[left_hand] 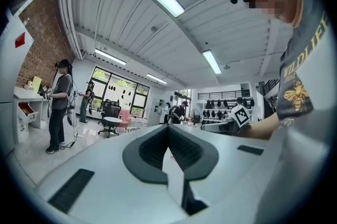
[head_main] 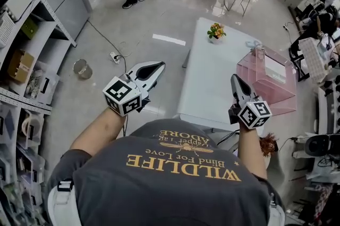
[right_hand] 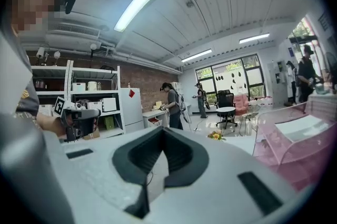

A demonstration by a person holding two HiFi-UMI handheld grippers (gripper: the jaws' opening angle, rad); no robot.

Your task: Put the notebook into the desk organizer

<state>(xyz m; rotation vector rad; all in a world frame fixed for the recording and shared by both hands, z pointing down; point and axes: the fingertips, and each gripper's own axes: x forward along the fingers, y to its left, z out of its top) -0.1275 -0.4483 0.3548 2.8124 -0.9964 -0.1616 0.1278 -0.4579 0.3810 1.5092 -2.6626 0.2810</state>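
Organizer (head_main: 281, 96) stands near, beyond the right claw (head_main: 234, 78).

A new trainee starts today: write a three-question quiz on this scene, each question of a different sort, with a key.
1. True or false: the left gripper and the right gripper both have their jaws together with nothing between them.
2. What colour is the see-through desk organizer on the white table? A) pink B) green C) black
3. Short answer: what stands at the table's far end, away from the person?

Key: 1 true; 2 A; 3 the flowers.
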